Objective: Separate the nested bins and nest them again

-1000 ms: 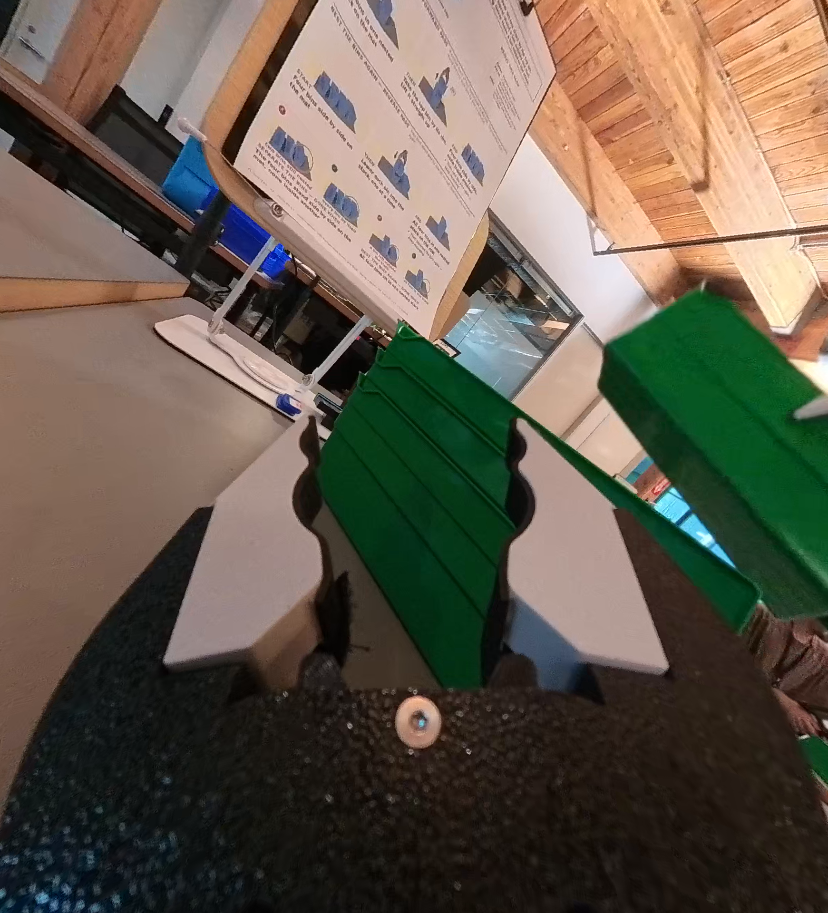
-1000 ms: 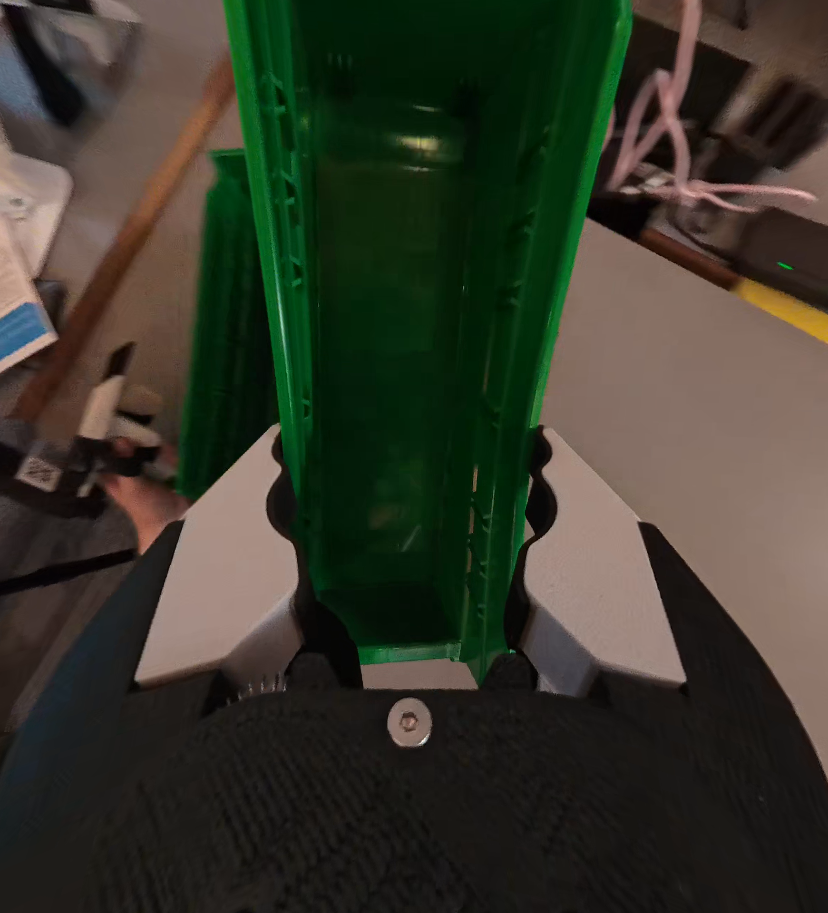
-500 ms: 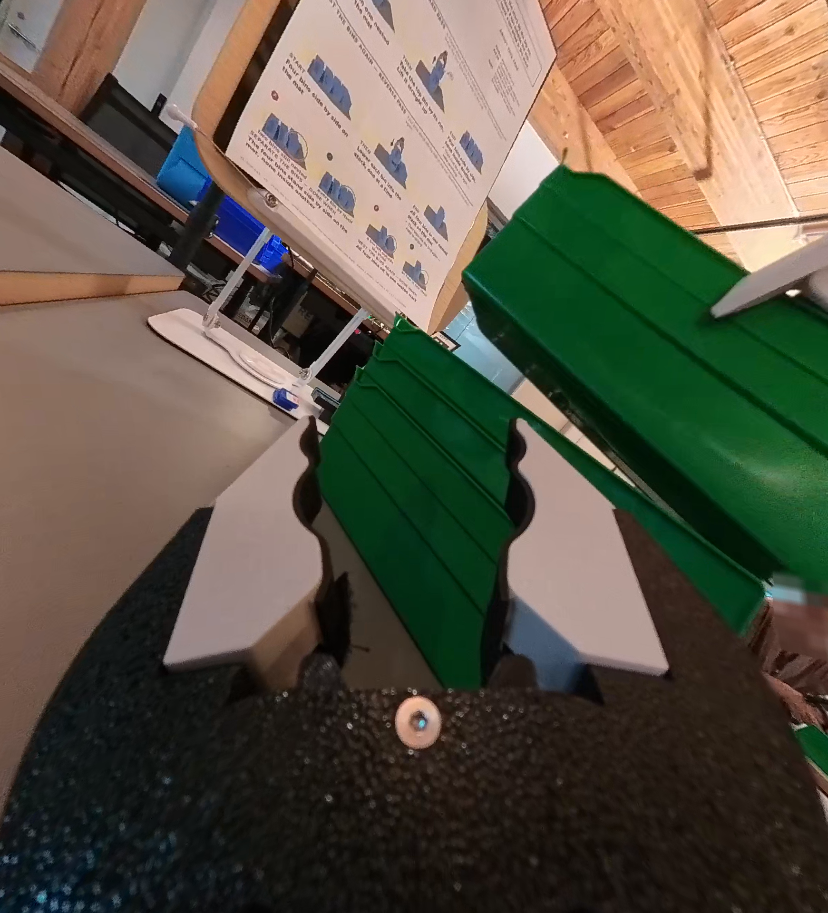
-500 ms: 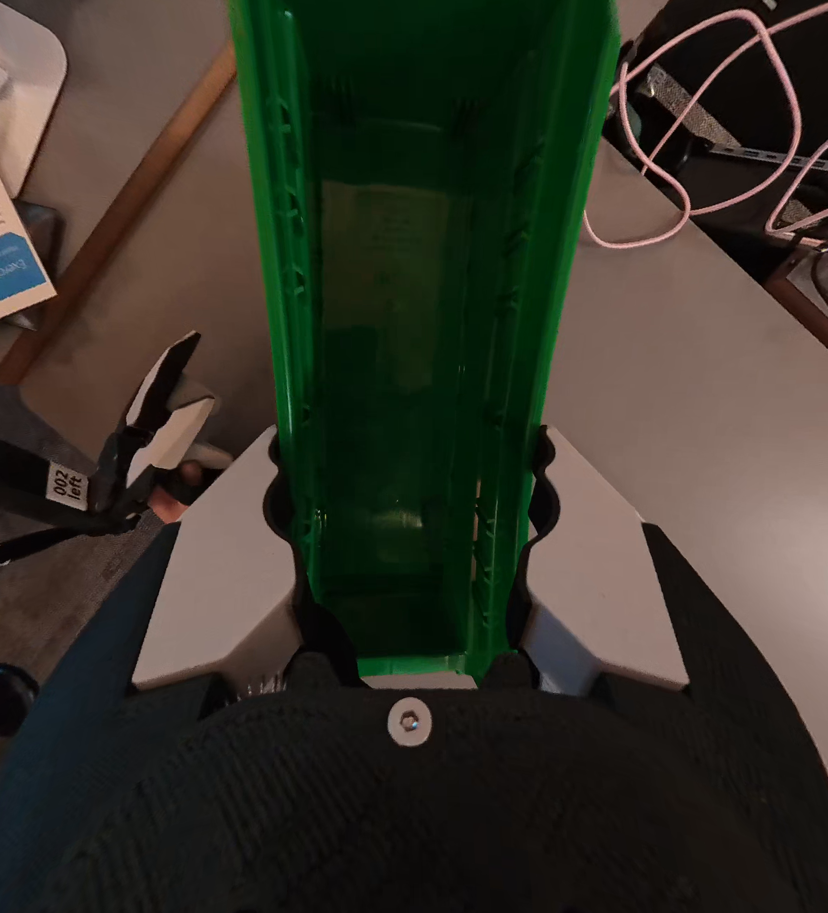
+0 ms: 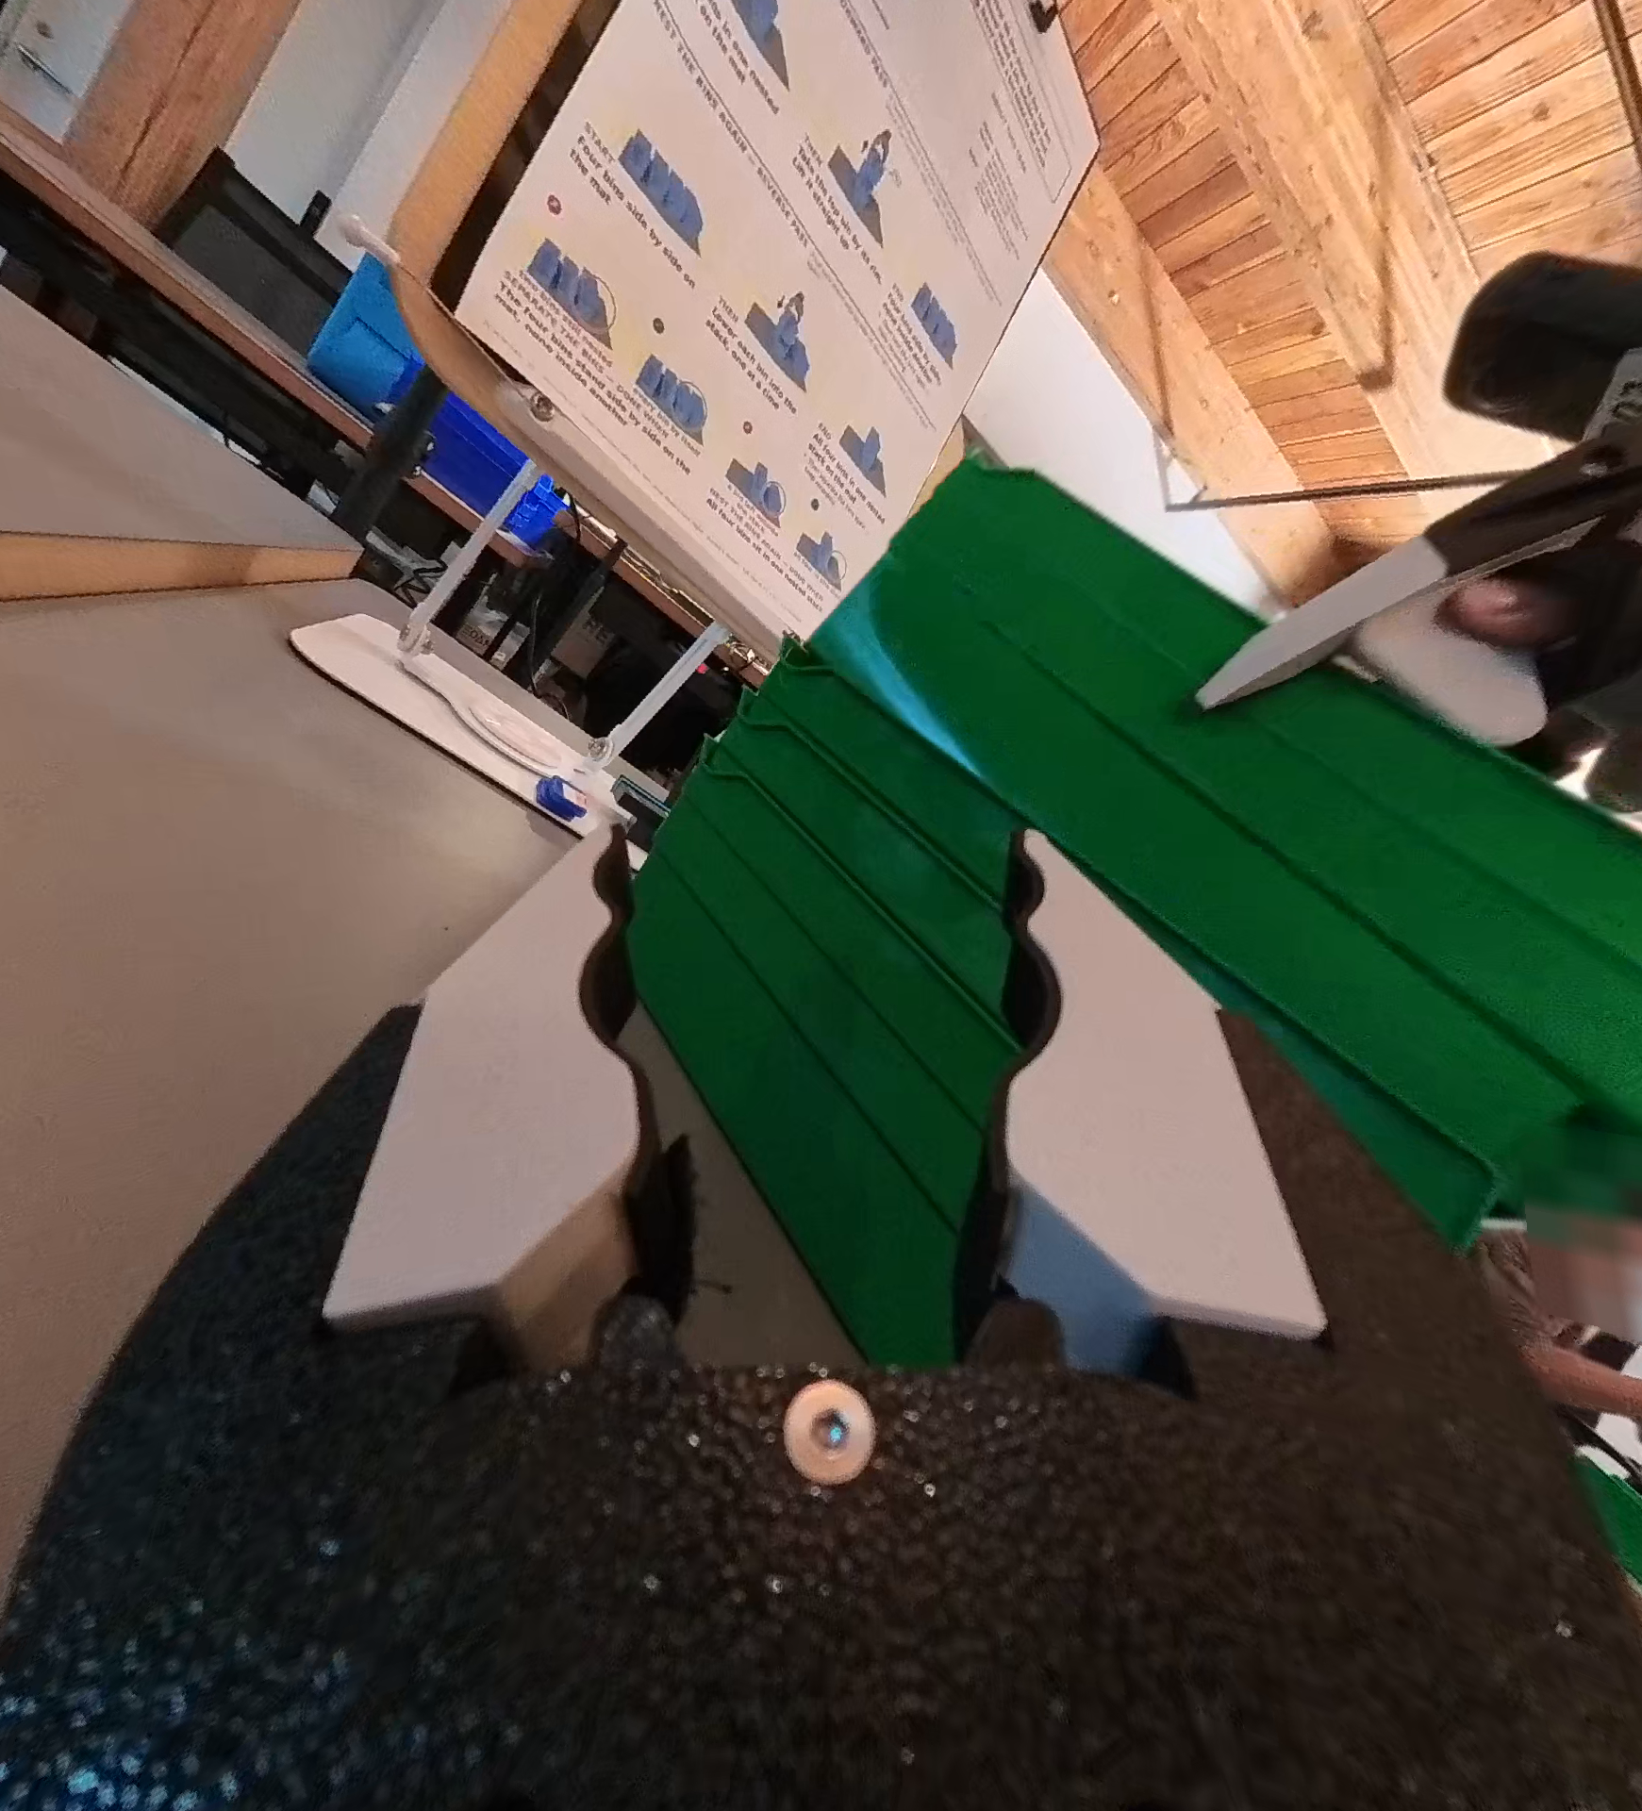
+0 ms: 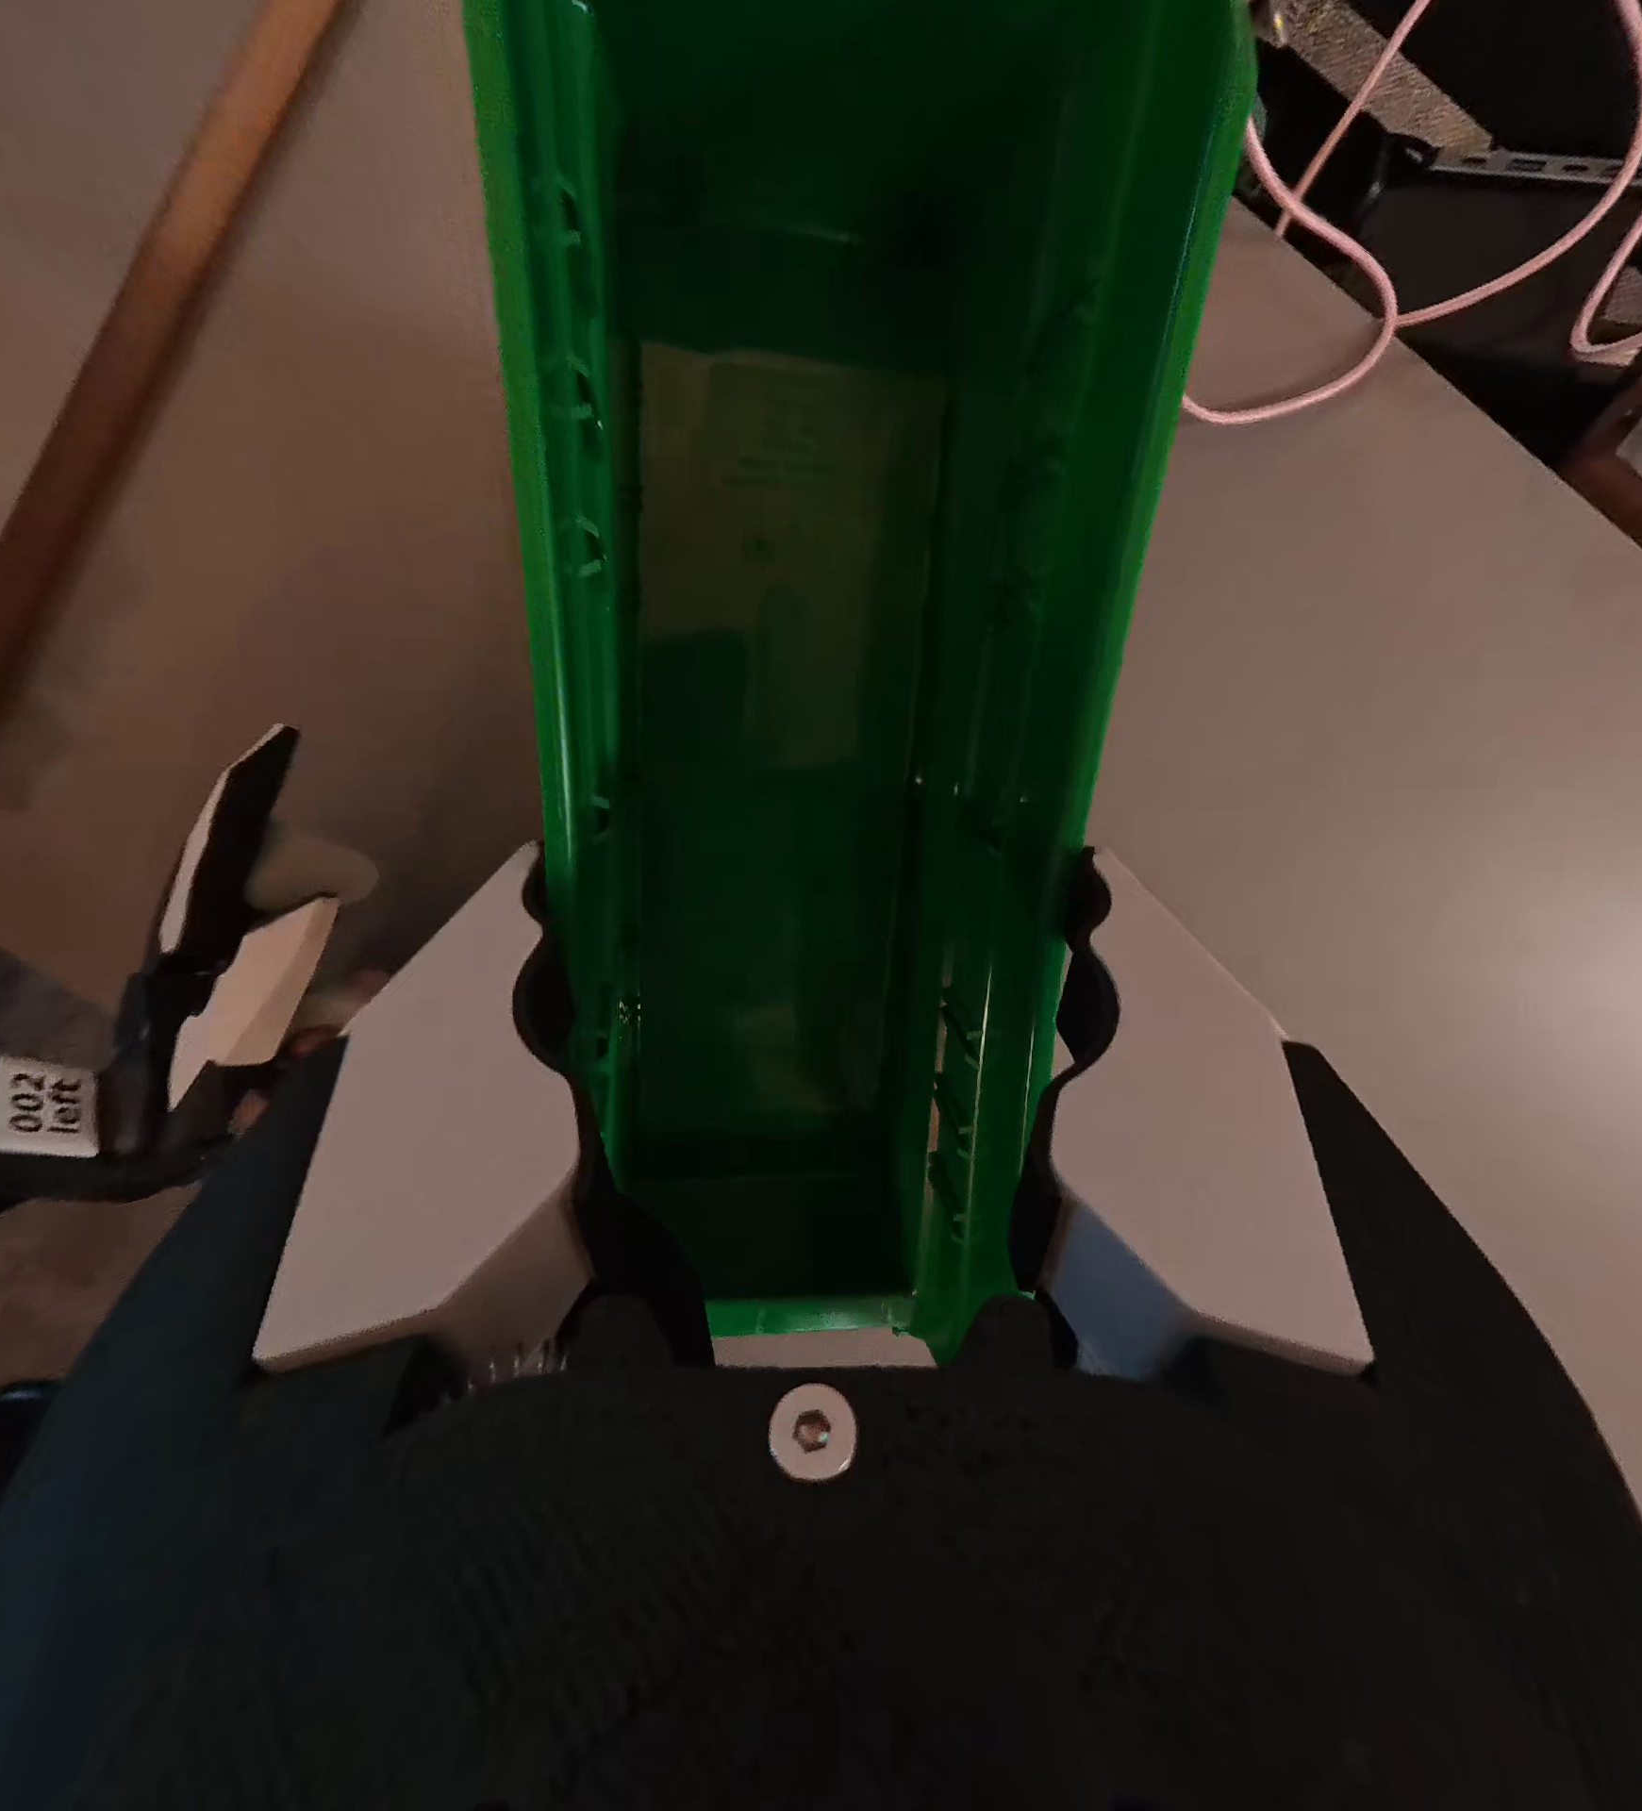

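One green bin in the air, the other green bins on the table

The right gripper (image 6: 812,1068) pinches the lifted bin (image 6: 856,588) by its two long walls, up above the grey table (image 6: 1385,784); the left gripper (image 5: 817,1029) has its fingers spread, with the stack of green bins (image 5: 826,941) between them; I cannot tell if they touch it; a white sign (image 5: 777,245) stands far behind
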{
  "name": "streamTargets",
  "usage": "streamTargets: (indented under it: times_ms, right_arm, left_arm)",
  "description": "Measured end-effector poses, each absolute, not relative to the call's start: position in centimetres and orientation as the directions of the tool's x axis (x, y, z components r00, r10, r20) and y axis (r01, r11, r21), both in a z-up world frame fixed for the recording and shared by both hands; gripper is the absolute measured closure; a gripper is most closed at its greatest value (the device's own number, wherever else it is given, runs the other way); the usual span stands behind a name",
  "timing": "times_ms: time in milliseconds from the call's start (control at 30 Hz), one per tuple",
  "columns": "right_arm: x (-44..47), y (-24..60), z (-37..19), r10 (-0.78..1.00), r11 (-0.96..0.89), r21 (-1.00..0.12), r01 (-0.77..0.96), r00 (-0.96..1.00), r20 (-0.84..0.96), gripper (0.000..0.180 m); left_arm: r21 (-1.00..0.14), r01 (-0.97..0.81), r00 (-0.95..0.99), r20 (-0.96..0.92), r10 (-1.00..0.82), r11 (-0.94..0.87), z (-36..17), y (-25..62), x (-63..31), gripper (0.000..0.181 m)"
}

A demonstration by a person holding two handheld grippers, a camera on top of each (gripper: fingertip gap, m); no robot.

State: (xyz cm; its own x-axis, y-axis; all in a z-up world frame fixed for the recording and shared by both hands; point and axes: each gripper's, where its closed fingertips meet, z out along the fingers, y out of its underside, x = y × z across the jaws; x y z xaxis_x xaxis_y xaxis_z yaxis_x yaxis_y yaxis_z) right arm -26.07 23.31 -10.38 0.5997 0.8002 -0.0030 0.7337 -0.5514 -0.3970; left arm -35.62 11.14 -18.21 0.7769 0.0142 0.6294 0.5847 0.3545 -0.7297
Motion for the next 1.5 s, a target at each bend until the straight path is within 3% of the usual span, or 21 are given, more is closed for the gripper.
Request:
streamTargets:
  times_ms: [233, 433, 567, 667, 767, 933, 1100, 1167, 1267, 1500]
  right_arm:
    - [-26.2, 24.0, -12.7, 0.796, -0.495, -0.375, 0.783, 0.582, 0.164, 0.077]
    - [-26.2, 24.1, -15.2, 0.786, -0.534, -0.355, 0.767, 0.605, 0.126, 0.073]
    - [-26.4, 23.8, -15.3, 0.813, -0.518, -0.369, 0.772, 0.578, 0.069, 0.051]
    - [-27.7, 23.3, -12.7, 0.849, -0.480, -0.480, 0.735, 0.527, -0.041, 0.027]
    - [-27.1, 24.4, -10.1, 0.855, -0.453, -0.545, 0.706, 0.517, -0.041, 0.025]
    - [-25.8, 23.9, -11.9, 0.855, -0.491, -0.458, 0.741, 0.512, -0.087, 0.022]
    - [-25.3, 24.2, -15.2, 0.860, -0.480, -0.374, 0.793, 0.509, -0.024, 0.029]
    - [-26.3, 23.6, -15.0, 0.865, -0.487, -0.393, 0.780, 0.493, -0.095, 0.059]
    - [-26.5, 23.4, -14.6, 0.864, -0.493, -0.375, 0.785, 0.492, -0.106, 0.075]
    - [-26.7, 23.5, -12.8, 0.859, -0.505, -0.387, 0.771, 0.494, -0.135, 0.083]
  left_arm:
    - [-0.746, 0.571, 0.787, 0.616, 0.027, 0.343, -18.3, 11.3, -35.4, 0.107]
    - [-0.739, 0.576, 0.783, 0.621, 0.022, 0.349, -18.2, 11.2, -35.5, 0.106]
    - [-0.739, 0.579, 0.782, 0.623, 0.022, 0.344, -18.3, 11.3, -35.5, 0.106]
    - [-0.742, 0.577, 0.784, 0.621, 0.024, 0.340, -18.3, 11.3, -35.5, 0.106]
    - [-0.743, 0.576, 0.784, 0.620, 0.028, 0.341, -18.4, 11.3, -35.5, 0.106]
    - [-0.745, 0.574, 0.785, 0.619, 0.031, 0.338, -18.4, 11.4, -35.4, 0.105]
    - [-0.748, 0.573, 0.787, 0.616, 0.030, 0.334, -18.4, 11.4, -35.3, 0.105]
    - [-0.747, 0.576, 0.786, 0.618, 0.028, 0.333, -18.4, 11.5, -35.4, 0.105]
    - [-0.741, 0.581, 0.781, 0.624, 0.023, 0.337, -18.4, 11.4, -35.5, 0.105]
    - [-0.742, 0.582, 0.782, 0.623, 0.022, 0.332, -18.5, 11.5, -35.4, 0.105]
